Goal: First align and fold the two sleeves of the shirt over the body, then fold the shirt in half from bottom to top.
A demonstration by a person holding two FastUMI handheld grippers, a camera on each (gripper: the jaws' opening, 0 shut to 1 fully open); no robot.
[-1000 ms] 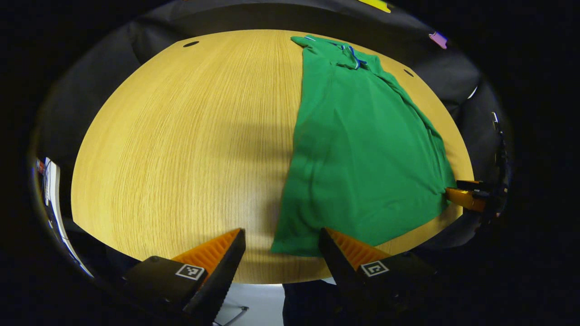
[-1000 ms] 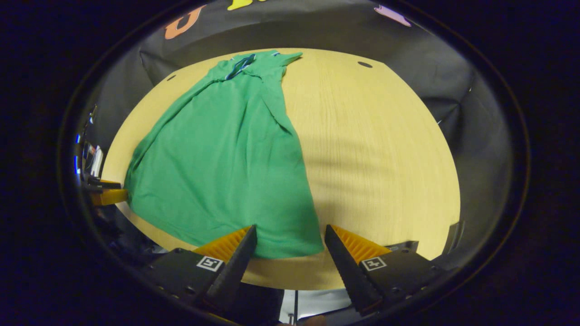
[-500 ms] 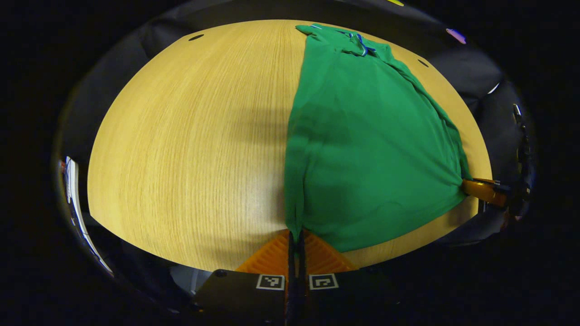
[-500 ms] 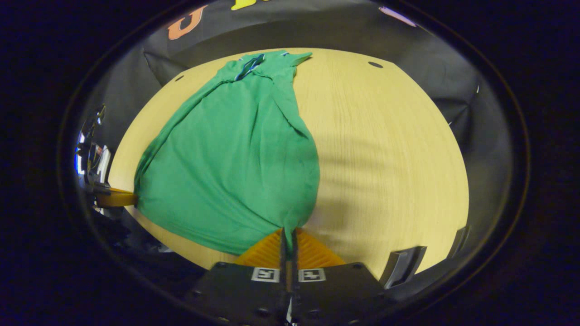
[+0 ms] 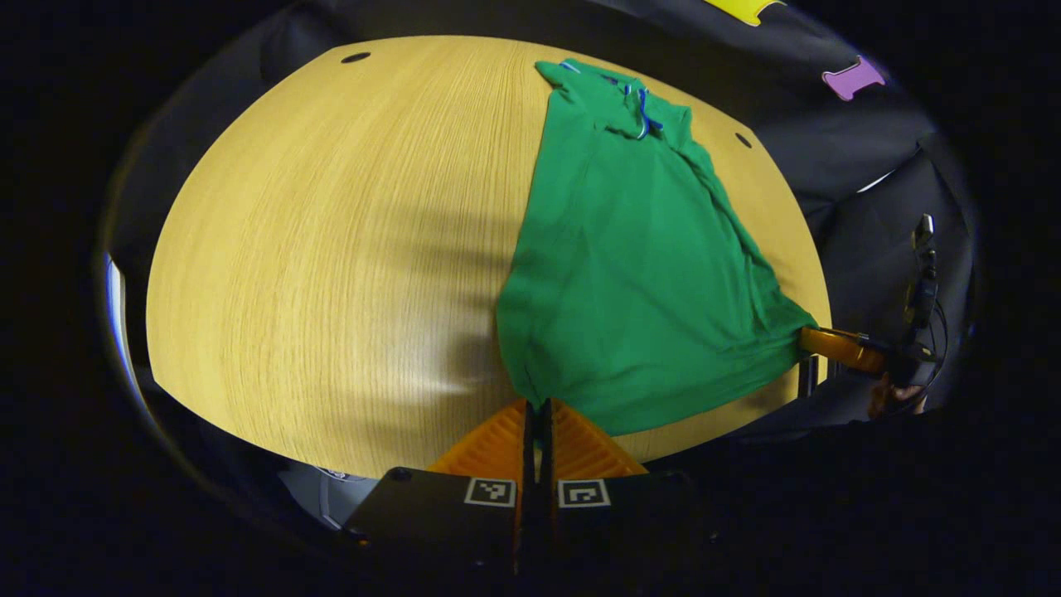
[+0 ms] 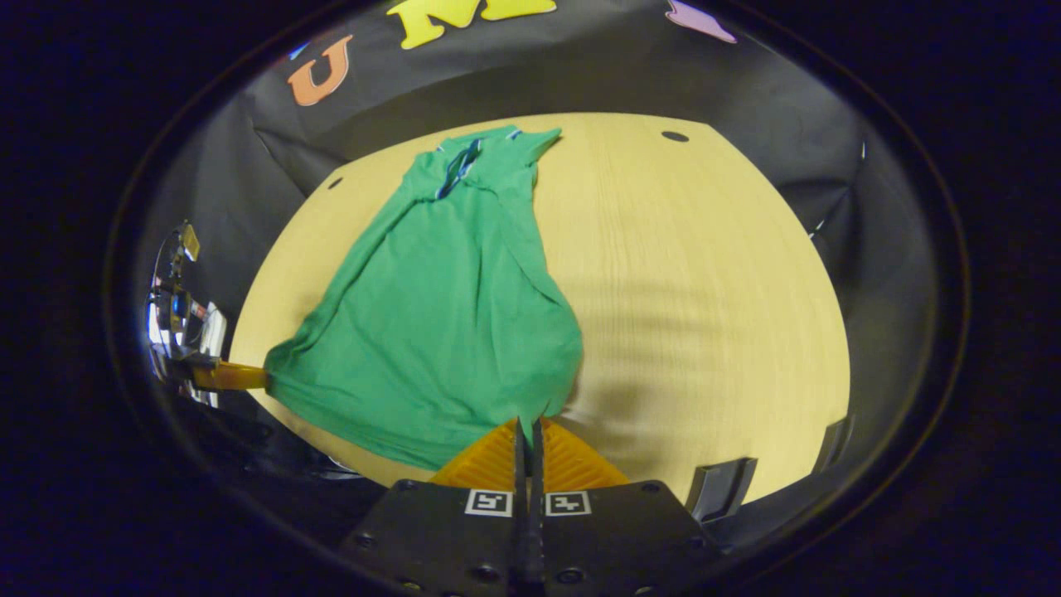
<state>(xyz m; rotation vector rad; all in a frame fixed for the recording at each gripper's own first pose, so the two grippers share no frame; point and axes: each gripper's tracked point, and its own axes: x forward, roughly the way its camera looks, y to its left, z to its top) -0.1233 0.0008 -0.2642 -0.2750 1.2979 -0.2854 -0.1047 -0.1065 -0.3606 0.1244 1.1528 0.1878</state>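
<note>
- Wooden table [image 5: 331, 249] with a pale grain, ringed by the booth's black cloth wall [image 6: 580, 83].
- Green shirt [image 5: 630, 265] lying lengthwise on the table, collar at the far edge, hem toward the near edge and bunched at both lower corners.
- Left gripper [image 5: 537, 408]: fingers pressed together, pinching one hem corner of the shirt.
- Right gripper [image 6: 528, 424]: fingers likewise pressed together on the other hem corner; in the left gripper view it appears at the shirt's right corner.

One green shirt [image 5: 630, 274], one wooden table [image 5: 331, 249], two grippers
</note>
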